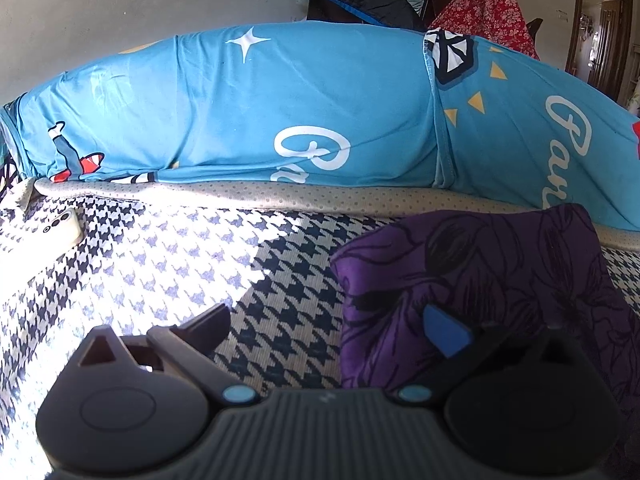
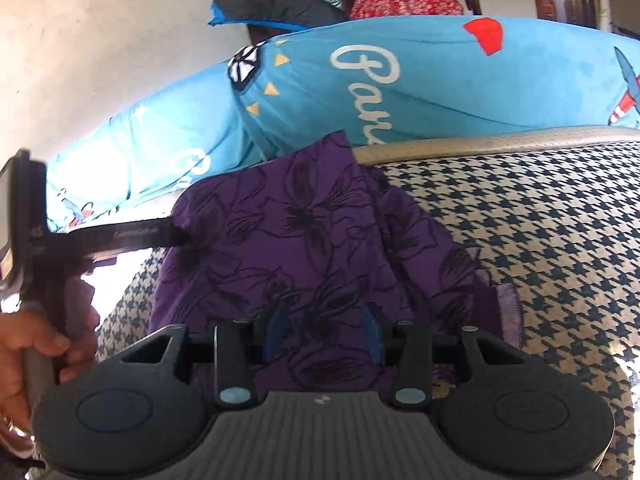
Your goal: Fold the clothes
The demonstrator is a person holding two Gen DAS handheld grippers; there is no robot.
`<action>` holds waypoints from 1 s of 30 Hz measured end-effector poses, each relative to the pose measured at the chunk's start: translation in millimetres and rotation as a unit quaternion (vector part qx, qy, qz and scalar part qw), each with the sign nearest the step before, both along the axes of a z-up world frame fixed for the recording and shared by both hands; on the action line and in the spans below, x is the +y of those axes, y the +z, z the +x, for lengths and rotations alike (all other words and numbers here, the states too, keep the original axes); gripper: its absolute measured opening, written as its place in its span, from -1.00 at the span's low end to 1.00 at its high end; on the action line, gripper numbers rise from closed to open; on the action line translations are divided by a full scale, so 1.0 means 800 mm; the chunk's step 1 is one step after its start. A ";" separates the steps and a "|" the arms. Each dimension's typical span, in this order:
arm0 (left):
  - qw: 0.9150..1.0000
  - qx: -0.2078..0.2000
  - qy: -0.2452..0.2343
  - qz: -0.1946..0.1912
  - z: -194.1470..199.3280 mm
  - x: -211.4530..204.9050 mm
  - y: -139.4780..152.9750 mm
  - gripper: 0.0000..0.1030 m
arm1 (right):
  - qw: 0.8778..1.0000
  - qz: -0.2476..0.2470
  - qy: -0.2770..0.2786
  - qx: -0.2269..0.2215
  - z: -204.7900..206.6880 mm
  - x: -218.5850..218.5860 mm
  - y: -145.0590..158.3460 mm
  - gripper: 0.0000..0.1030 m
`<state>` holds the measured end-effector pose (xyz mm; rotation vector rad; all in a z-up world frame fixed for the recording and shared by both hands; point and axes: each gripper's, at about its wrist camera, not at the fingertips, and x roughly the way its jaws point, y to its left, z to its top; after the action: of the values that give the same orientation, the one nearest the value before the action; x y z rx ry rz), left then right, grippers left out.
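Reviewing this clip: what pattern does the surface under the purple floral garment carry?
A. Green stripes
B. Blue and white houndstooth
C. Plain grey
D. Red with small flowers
B. Both wrist views show the purple floral garment lying on a blue and white houndstooth cover, which also shows beside the left gripper.

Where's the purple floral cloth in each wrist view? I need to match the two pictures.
Left wrist: purple floral cloth fills the lower right, under the left gripper's blue-padded finger.
Right wrist: it lies centre, running from the right gripper up to the mattress edge.
Shared landmark: the blue bolster with white script, behind the cloth.
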<state>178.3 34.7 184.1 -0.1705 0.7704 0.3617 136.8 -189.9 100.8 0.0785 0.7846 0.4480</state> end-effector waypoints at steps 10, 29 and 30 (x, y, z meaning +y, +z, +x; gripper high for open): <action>0.999 0.038 0.025 -0.004 0.009 0.009 -0.024 1.00 | 0.997 -0.067 0.034 0.014 -0.003 0.019 -0.040 0.06; 0.997 0.034 -0.062 0.018 -0.049 -0.061 0.019 1.00 | 0.997 -0.023 -0.078 -0.006 0.022 -0.035 0.001 0.07; 0.997 0.037 -0.068 0.019 -0.051 -0.063 0.008 1.00 | 0.996 -0.028 -0.085 -0.006 0.024 -0.038 0.000 0.07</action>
<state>137.3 -15.3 190.4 -0.0691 0.8429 0.2535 155.9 -220.0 100.7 0.0890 0.7713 0.2638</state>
